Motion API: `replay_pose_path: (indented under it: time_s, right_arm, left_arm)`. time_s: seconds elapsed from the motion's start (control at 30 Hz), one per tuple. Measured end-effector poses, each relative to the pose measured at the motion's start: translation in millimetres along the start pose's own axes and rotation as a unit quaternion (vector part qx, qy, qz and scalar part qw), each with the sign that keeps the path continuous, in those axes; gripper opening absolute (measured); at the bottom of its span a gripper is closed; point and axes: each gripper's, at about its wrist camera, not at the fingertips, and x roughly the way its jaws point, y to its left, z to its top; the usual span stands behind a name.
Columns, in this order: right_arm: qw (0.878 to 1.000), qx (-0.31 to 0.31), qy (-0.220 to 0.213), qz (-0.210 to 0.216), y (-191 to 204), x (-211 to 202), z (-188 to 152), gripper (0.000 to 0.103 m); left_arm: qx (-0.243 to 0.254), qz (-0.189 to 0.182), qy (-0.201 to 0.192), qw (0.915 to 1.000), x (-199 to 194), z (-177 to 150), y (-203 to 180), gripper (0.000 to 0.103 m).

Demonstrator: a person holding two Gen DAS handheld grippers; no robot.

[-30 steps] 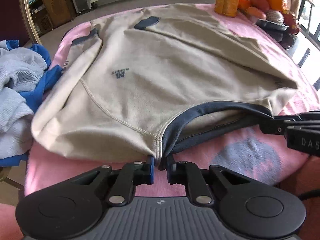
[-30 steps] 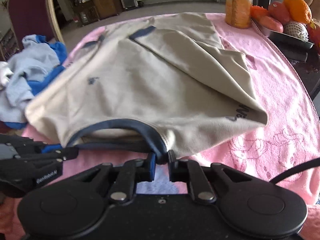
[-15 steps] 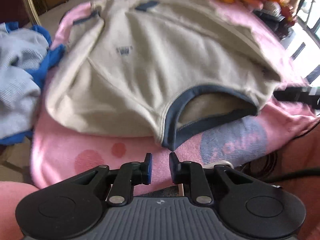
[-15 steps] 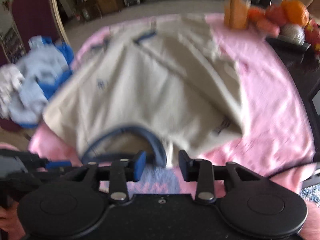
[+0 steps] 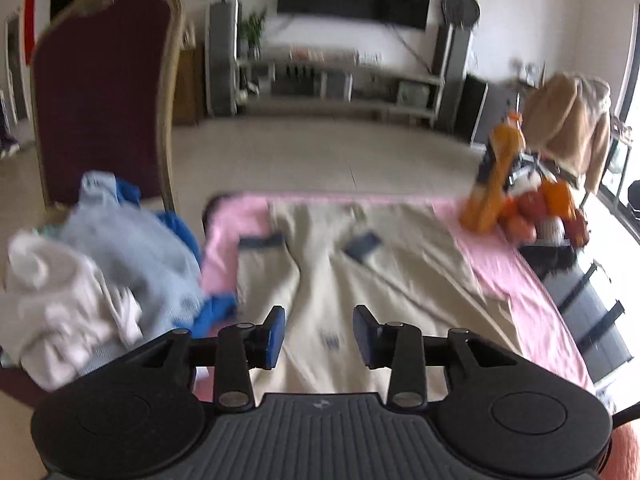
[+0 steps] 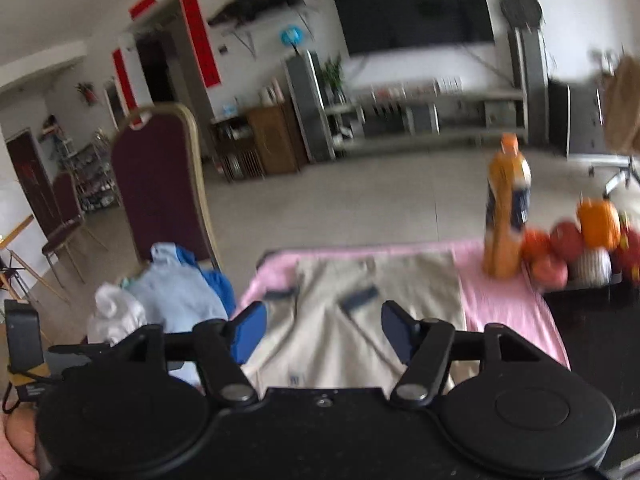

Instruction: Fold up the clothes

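My left gripper (image 5: 319, 336) hangs above the beige sweatshirt (image 5: 360, 280), its jaws opening with nothing between them. My right gripper (image 6: 324, 330) does likewise, jaws spreading wider and empty. The sweatshirt lies flat on the pink towel (image 5: 516, 284) covering the surface, navy cuffs toward the far edge. A heap of clothes (image 5: 100, 280) sits on the chair (image 5: 100, 112) to the left.

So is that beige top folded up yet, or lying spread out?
Partly folded: the beige top lies flat on the pink cloth, both dark-cuffed sleeves turned inward.
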Motion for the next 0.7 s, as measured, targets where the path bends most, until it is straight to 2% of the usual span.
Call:
replay_pose_path:
  time_s: [0.13,0.3,0.33,0.4,0.43,0.47,0.5,0.63,0.7]
  right_arm:
    - [1.0,-0.003,0.0,0.0,1.2,33.0,9.4,0.064]
    - [0.999,0.02,0.047,-0.004,-16.9,111.0,-8.1,0.064]
    - [0.998,0.027,0.058,-0.007,-22.5,128.3,-13.6,0.063]
    - [0.995,0.041,0.095,-0.011,-36.3,175.0,-30.0,0.047]
    - [0.993,0.046,0.11,-0.011,-42.2,196.6,-36.0,0.034]
    - [0.991,0.052,0.124,-0.01,-48.2,218.3,-42.0,0.03]
    - [0.989,0.057,0.138,-0.009,-54.1,240.0,-48.0,0.029]
    - [0.987,0.055,0.148,-0.004,-62.6,308.1,-64.7,0.029]
    - [0.987,0.053,0.152,-0.003,-64.1,338.4,-66.3,0.031]
  left_arm:
    - [0.002,0.023,0.001,0.9997,19.7,7.0,4.5,0.038]
    - [0.007,0.041,0.048,0.998,78.3,-10.2,7.3,0.037]
    - [0.007,0.042,0.06,0.9973,92.7,-15.3,8.1,0.036]
    - [0.003,0.043,0.086,0.9954,122.6,-25.8,9.8,0.032]
    - [-0.001,0.041,0.1,0.9942,138.3,-31.3,10.7,0.026]
    - [-0.004,0.042,0.108,0.9933,151.6,-35.8,11.2,0.025]
    - [-0.007,0.044,0.115,0.9924,164.0,-39.9,11.6,0.025]
    - [-0.019,0.054,0.126,0.9904,198.0,-45.2,14.7,0.025]
    - [-0.024,0.061,0.128,0.9896,208.7,-44.3,17.8,0.029]
